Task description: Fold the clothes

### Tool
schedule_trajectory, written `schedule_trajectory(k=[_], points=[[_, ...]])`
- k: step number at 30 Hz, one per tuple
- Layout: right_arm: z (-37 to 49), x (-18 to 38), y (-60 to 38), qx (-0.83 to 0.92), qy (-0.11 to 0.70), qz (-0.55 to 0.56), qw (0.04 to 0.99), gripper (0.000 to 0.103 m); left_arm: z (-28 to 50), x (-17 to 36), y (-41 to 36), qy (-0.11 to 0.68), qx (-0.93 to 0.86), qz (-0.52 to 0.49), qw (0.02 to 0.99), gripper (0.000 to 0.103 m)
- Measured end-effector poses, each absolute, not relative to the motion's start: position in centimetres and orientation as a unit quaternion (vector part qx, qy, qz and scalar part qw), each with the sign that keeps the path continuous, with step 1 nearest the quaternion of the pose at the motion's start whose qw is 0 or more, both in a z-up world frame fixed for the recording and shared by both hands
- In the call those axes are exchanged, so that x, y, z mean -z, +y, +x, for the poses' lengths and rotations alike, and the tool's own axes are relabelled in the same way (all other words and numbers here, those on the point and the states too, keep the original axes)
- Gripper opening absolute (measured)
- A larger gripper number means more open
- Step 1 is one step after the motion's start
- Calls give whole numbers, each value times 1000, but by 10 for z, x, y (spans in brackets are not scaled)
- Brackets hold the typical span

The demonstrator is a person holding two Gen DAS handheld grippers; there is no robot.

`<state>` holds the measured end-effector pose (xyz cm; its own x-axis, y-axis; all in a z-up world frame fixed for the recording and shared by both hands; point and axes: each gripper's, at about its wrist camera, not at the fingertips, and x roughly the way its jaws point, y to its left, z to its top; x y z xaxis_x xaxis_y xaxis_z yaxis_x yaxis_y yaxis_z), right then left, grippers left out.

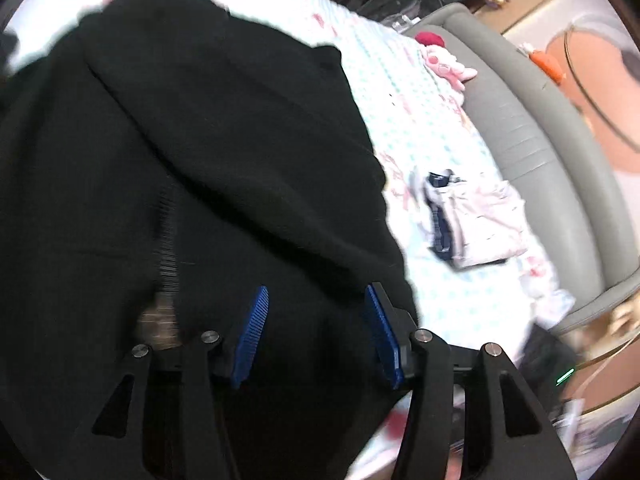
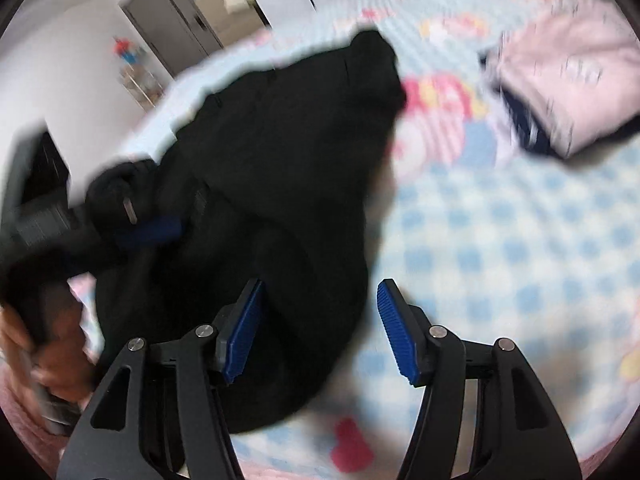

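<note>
On the checked bedsheet [image 2: 500, 240] the black garment [image 1: 200, 160] is spread, long axis running away – directly beneath the left gripper [image 1: 316, 334], left of the right gripper [image 2: 320, 330]; both sets of jaws are held apart, nothing clamped.

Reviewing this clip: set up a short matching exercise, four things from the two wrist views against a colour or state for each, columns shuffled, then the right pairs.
Things:
1. black garment
2. folded pink garment
3. bed sheet
4. left gripper

Colour or state:
A. pale with a blue check and pink cartoon prints
B. jaws apart over dark cloth, pads pressing on nothing
C. spread in loose folds across the bed
D. lying in a neat stack with a navy edge showing

Pairs: 1-C, 2-D, 3-A, 4-B
</note>
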<state>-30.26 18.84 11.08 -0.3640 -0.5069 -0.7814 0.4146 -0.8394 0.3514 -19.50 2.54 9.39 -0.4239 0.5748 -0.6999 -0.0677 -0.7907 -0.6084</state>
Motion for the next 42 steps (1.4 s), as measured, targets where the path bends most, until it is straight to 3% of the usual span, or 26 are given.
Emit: schedule_trajectory(k=[1, 3, 4, 7, 9, 12, 14, 18, 20, 25, 28, 31, 35, 36, 37, 38, 39, 40, 42], points=[[-303, -106, 184, 822, -36, 499, 274, 59, -199, -92, 31, -262, -799, -498, 209, 52], [-303, -104, 184, 826, -25, 495, 268, 46, -214, -84, 41, -266, -796, -500, 211, 52], [-304, -104, 185, 830, -23, 491, 265, 34, -219, -82, 42, -267, -798, -500, 203, 52], [-304, -107, 197, 843, -34, 480, 240, 20, -230, -87, 42, -268, -814, -483, 182, 18], [-296, -110, 200, 855, -9, 470, 220, 16, -226, -103, 35, -267, -831, -454, 178, 18], [-282, -113, 201, 865, 26, 462, 196, 15, -217, -102, 25, -257, -833, -465, 156, 27], [-279, -112, 202, 861, 24, 469, 194, 15, -214, -88, 21, -255, -816, -493, 163, 38], [-285, -123, 214, 860, -54, 451, 234, 23, -207, -73, 22, -299, -785, -501, 206, 45], [-293, -125, 219, 859, -89, 443, 242, 30, -206, -74, 29, -311, -782, -493, 221, 58], [-309, -117, 224, 850, -119, 459, 231, 39, -214, -78, 54, -290, -785, -494, 235, 59], [-312, -109, 215, 853, -83, 470, 210, 39, -213, -96, 59, -270, -808, -468, 235, 59], [-306, -121, 212, 877, -58, 436, 193, 38, -207, -104, 51, -276, -815, -455, 227, 66], [-297, -141, 209, 899, -47, 386, 203, 38, -213, -82, 53, -279, -793, -496, 219, 69], [-299, -139, 206, 894, -52, 390, 215, 39, -218, -77, 56, -286, -780, -509, 224, 67], [-303, -135, 203, 886, -57, 401, 227, 39, -220, -75, 60, -285, -778, -513, 224, 59], [-311, -128, 199, 875, -57, 420, 233, 39, -216, -77, 64, -273, -788, -508, 216, 32], [-320, -121, 194, 864, -57, 440, 239, 38, -210, -80, 68, -256, -800, -502, 207, 22], [-320, -116, 198, 861, -51, 453, 227, 25, -206, -86, 73, -244, -810, -493, 205, 19], [-321, -111, 199, 860, -51, 461, 214, 19, -196, -99, 75, -234, -826, -467, 211, 18]])
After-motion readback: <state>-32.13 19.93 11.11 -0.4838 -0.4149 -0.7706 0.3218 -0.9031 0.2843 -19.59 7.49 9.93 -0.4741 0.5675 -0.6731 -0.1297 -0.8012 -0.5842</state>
